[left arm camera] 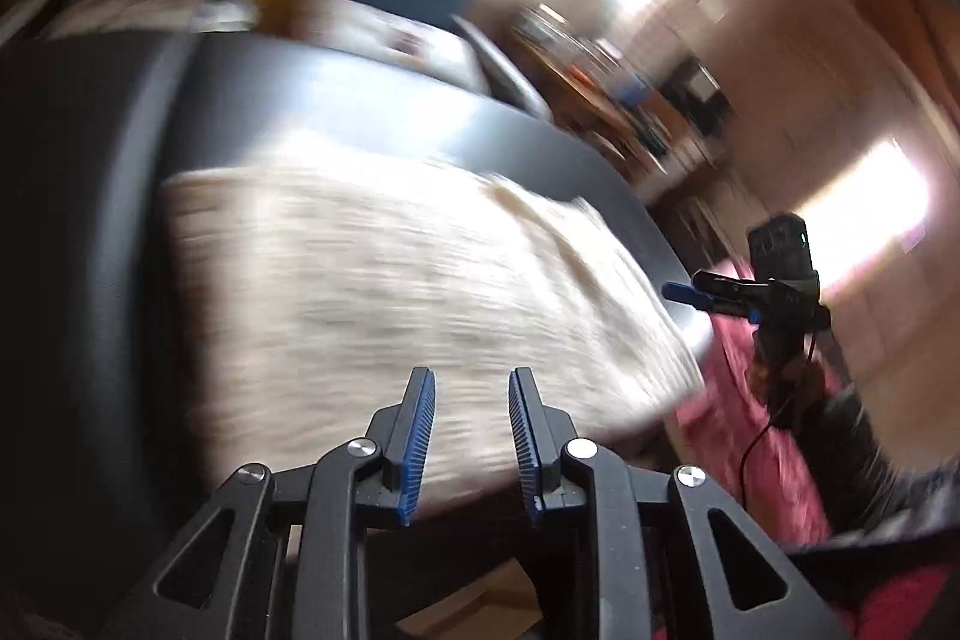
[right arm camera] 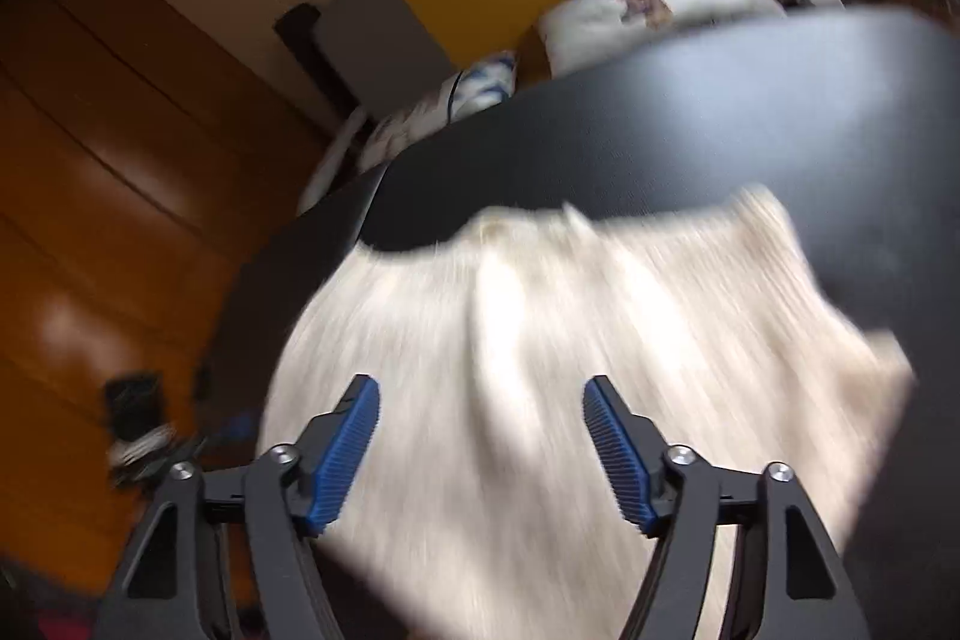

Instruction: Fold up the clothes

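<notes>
L wrist: looks right across table [left arm camera: 372,100] | R wrist: looks left | both close, share cloth [left arm camera: 390,280]

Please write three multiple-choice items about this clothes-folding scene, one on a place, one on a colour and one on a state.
1. Where does the cream garment lie?
A. On the dark table
B. On the wooden floor
C. Inside a basket

2. What colour are the ribbed pads on the fingers of the right gripper?
A. Red
B. Blue
C. Green

3. What state is the left gripper in?
A. Shut on the garment
B. Holding a hanger
C. Open, holding nothing

Answers:
1. A, since the pale fabric spreads over the dark tabletop in both wrist views.
2. B, since both pads show bright blue against the black frame.
3. C, since a clear gap separates its fingers and the fabric lies beyond them, ungripped.
</notes>
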Action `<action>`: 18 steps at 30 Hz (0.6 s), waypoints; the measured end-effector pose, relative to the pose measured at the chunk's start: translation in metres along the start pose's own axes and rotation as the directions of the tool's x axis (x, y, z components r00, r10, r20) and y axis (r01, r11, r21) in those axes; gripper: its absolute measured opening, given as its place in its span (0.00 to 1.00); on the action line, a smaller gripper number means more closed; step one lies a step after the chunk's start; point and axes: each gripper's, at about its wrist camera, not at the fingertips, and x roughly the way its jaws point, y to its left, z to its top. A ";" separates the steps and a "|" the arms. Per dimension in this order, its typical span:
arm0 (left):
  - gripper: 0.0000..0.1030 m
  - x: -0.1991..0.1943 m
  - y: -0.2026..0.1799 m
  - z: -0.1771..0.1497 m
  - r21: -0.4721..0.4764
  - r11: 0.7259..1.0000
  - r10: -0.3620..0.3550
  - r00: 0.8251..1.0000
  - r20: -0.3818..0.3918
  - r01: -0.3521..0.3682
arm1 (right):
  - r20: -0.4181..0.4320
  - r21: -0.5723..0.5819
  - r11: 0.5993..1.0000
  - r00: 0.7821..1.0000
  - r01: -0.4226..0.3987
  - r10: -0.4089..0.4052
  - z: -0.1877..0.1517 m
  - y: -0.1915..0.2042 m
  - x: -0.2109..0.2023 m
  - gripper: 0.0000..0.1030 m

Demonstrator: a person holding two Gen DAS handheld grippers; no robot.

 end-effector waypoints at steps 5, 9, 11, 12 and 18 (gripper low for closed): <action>0.24 0.073 -0.080 0.018 0.183 0.977 -0.080 0.985 -0.155 0.108 | -0.096 0.078 0.995 0.994 0.060 -0.052 -0.069 -0.050 -0.053 0.74; 0.24 0.113 -0.128 0.037 0.271 0.951 -0.095 0.973 -0.211 0.152 | -0.070 0.124 0.992 0.998 0.007 0.001 -0.100 -0.069 -0.063 0.74; 0.24 0.125 -0.141 0.042 0.296 0.943 -0.083 0.970 -0.229 0.151 | -0.049 0.108 0.994 0.998 -0.026 0.031 -0.105 -0.070 -0.061 0.74; 0.24 0.129 -0.146 0.044 0.308 0.940 -0.076 0.968 -0.238 0.149 | -0.046 0.097 0.994 0.998 -0.041 0.046 -0.105 -0.070 -0.058 0.74; 0.24 0.157 -0.160 0.050 0.375 0.917 -0.025 0.961 -0.277 0.132 | -0.091 0.039 0.987 0.983 -0.157 0.160 -0.100 -0.070 -0.040 0.74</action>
